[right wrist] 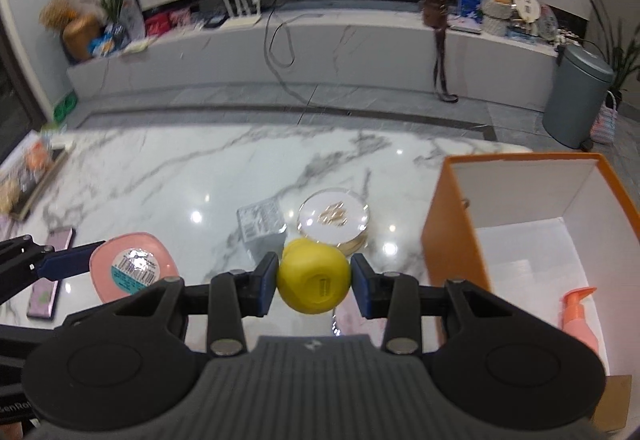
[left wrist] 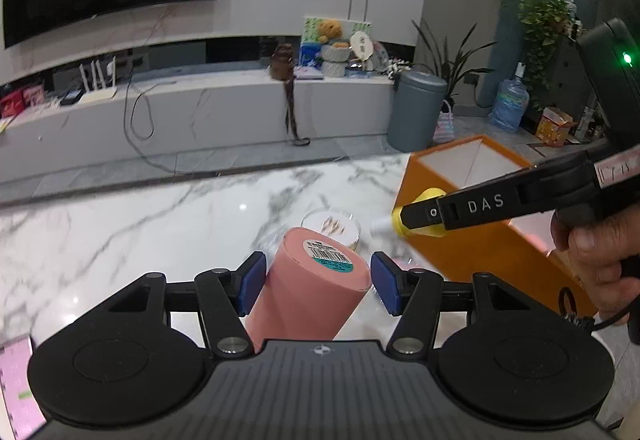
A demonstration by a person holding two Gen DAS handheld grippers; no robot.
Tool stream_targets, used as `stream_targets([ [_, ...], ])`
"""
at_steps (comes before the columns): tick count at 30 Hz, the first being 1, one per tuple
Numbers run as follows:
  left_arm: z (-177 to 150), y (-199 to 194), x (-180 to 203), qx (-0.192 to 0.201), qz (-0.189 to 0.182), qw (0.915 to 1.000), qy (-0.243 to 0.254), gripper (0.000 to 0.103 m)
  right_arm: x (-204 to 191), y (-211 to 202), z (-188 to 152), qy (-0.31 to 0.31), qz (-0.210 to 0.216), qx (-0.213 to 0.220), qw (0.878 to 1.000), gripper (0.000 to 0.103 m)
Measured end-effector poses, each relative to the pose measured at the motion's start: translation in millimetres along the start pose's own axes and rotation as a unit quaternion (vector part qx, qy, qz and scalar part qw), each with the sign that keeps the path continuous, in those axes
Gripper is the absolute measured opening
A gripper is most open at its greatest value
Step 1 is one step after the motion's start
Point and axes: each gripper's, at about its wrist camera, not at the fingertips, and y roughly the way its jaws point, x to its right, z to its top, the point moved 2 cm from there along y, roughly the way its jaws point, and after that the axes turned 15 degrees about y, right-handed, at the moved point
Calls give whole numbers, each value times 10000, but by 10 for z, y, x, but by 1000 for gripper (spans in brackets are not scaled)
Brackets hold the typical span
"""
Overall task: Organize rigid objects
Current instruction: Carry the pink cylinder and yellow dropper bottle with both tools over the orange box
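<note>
My left gripper (left wrist: pixel 318 284) is shut on a pink bottle (left wrist: pixel 312 288), held base-forward with a barcode sticker on its base, above the marble table (left wrist: pixel 140 224). The pink bottle also shows in the right wrist view (right wrist: pixel 134 266). My right gripper (right wrist: pixel 314 282) is shut on a yellow rounded bottle (right wrist: pixel 314 280), which also shows in the left wrist view (left wrist: pixel 420 213), just left of the orange box (right wrist: pixel 452 232). The box is open and white inside, with a pink pump bottle (right wrist: pixel 578 314) lying in it.
A round clear-lidded jar (right wrist: pixel 334 217) and a small clear packet with print (right wrist: pixel 260 220) lie on the table ahead. A phone (right wrist: pixel 50 278) lies at the left. A tray with items (right wrist: pixel 28 175) sits at the far left edge. A grey bin (right wrist: pixel 576 95) stands on the floor beyond.
</note>
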Motion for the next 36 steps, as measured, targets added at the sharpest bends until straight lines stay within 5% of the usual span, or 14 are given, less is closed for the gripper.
stream_targets([
  [10, 560, 15, 118, 217, -223, 9992, 266, 66, 549, -387, 227, 828, 53, 624, 9946, 39],
  [16, 913, 106, 295, 270, -725, 9968, 224, 66, 944, -565, 261, 1327, -41, 894, 9871, 39],
  [30, 1513, 606, 1061, 214, -1401, 9874, 708, 66, 1578, -631, 187, 1909, -510, 1082, 9743, 39],
  [36, 1580, 995, 1303, -84, -1543, 9844, 838, 66, 1931, -498, 124, 2611, -783, 866, 9582, 39],
])
